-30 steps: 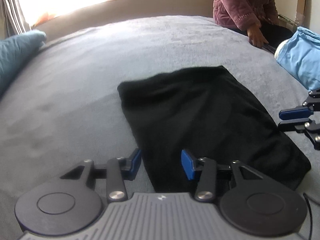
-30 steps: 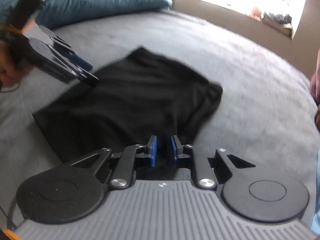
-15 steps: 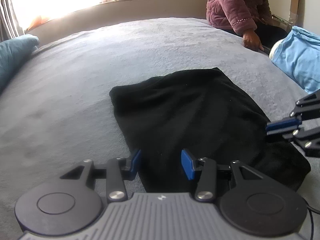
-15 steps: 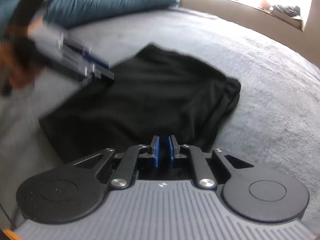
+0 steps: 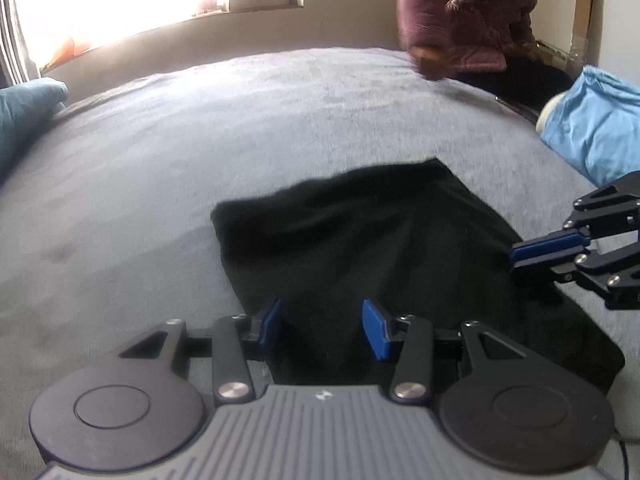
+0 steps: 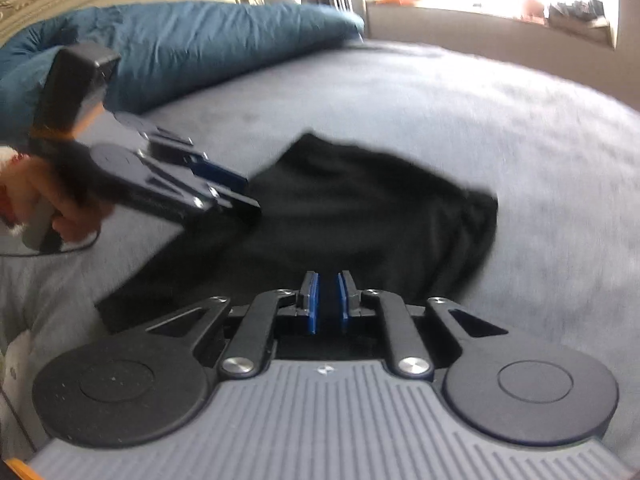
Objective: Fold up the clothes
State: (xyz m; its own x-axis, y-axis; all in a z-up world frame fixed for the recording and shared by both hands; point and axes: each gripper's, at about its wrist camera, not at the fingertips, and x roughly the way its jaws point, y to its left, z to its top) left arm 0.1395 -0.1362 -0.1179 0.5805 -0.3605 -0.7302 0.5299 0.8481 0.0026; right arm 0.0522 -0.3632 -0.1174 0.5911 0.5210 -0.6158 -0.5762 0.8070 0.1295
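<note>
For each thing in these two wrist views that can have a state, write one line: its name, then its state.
black garment: folded, lying flat on the bed, edges slightly rumpled.
left gripper: jaws partly open over the garment's near edge, gripping nothing.
right gripper: jaws nearly closed, a narrow gap showing, at the garment's edge; a grip cannot be told.
grey bed cover: spread smooth.
teal duvet: bunched by the headboard.

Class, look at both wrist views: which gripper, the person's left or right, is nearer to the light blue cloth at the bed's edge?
Right. The right gripper sits at the black garment's edge just below the light blue cloth. The left gripper is over the garment's opposite edge, farther away.
</note>
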